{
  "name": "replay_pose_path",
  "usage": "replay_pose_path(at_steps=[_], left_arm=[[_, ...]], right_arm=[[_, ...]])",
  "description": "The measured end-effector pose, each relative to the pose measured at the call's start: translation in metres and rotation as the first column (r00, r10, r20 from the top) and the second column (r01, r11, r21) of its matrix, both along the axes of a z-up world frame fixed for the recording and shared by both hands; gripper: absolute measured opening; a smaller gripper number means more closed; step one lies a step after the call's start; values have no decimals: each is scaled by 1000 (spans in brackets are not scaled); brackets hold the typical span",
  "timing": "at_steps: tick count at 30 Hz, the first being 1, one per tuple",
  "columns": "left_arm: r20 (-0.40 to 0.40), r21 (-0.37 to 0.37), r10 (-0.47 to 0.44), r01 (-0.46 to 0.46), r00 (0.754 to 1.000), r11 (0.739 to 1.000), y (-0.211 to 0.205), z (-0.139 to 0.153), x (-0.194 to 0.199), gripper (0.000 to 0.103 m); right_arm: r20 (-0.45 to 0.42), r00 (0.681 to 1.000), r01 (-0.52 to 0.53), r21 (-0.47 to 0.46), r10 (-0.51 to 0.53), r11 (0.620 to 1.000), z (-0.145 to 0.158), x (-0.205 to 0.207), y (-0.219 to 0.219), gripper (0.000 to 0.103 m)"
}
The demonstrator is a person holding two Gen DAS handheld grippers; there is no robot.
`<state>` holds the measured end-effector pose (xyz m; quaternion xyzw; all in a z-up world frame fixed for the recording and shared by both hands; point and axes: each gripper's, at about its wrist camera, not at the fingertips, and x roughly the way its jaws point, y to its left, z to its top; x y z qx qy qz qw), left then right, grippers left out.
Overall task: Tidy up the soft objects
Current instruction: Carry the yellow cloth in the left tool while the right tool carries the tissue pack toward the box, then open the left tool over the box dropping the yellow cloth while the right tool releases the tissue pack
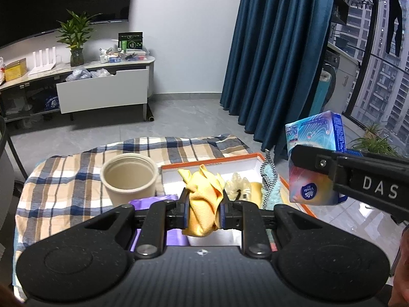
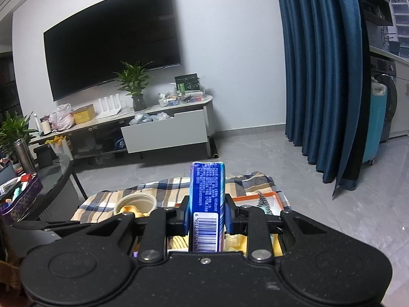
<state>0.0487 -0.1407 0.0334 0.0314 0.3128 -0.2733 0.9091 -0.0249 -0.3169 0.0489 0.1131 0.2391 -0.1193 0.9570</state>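
My left gripper (image 1: 204,206) is shut on a crumpled yellow cloth (image 1: 203,199) and holds it above the near left part of the orange-rimmed white tray (image 1: 230,159). My right gripper (image 2: 206,217) is shut on a blue tissue pack (image 2: 207,204), held upright above the tray; the pack also shows in the left wrist view (image 1: 315,158), at the right, with the right gripper's finger across it. In the tray lie a cream item (image 1: 239,185) and a light blue fluffy item with a braided cord (image 1: 271,184).
A beige round pot (image 1: 129,179) stands open on the plaid cloth (image 1: 76,168), left of the tray. A purple item (image 1: 150,199) lies in front of it. A glass side table (image 2: 38,186) is at the left. Blue curtains (image 1: 276,51) hang behind, at the right.
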Motion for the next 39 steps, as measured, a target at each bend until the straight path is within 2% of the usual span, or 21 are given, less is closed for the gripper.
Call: replay_pose_path(at_steps=[14, 34, 38, 39], left_arm=[[-49, 7, -64, 64, 997, 998, -27, -13, 3, 23], [-71, 28, -105, 107, 992, 994, -53, -26, 12, 23], [-75, 19, -116, 118, 990, 993, -58, -29, 14, 25], [-75, 17, -120, 121, 990, 992, -59, -30, 14, 26]], right_arm=[[-34, 998, 49, 17, -49, 999, -12, -3, -24, 31], [-100, 993, 68, 17, -66, 998, -32, 26, -43, 32], [-92, 994, 55, 21, -53, 998, -31, 32, -48, 36], [-81, 995, 55, 23, -53, 998, -29, 32, -49, 41]])
